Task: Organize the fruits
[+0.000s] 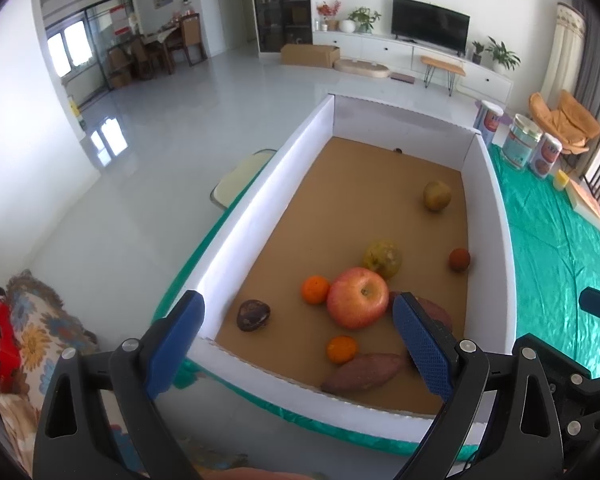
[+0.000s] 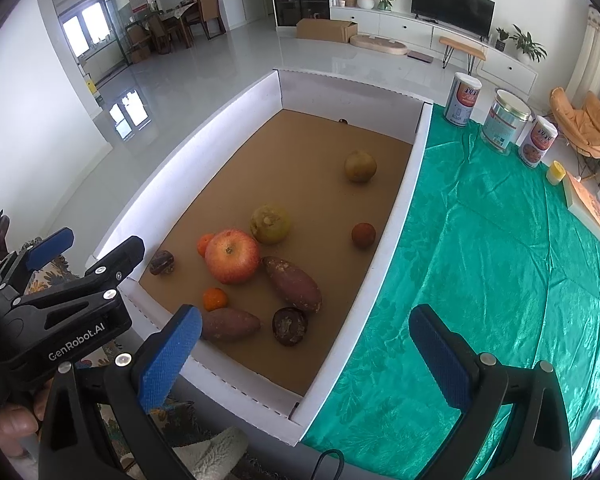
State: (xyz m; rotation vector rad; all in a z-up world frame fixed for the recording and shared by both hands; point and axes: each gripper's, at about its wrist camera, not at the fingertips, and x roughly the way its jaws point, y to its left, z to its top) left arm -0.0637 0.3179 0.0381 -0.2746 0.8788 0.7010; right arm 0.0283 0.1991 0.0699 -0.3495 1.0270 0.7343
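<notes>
A white box (image 1: 260,196) (image 2: 396,208) with a brown floor holds the fruit. A red apple (image 1: 357,298) (image 2: 232,255) lies near its middle, with one tangerine (image 1: 315,289) to its left and another (image 1: 341,349) (image 2: 215,298) in front. Two sweet potatoes (image 1: 364,372) (image 2: 294,284), dark passion fruits (image 1: 253,315) (image 2: 290,325), two greenish pears (image 1: 383,258) (image 2: 360,166) and a small brown fruit (image 1: 459,259) (image 2: 363,235) lie around. My left gripper (image 1: 298,340) hovers open above the box's near end. My right gripper (image 2: 304,354) stands open over the near right corner, holding nothing.
A green cloth (image 2: 500,280) covers the table right of the box. Three tins (image 2: 504,122), a yellow cup (image 2: 556,173) and a book (image 2: 588,210) stand at its far side. A patterned cushion (image 1: 32,320) lies left. Beyond is a tiled living-room floor.
</notes>
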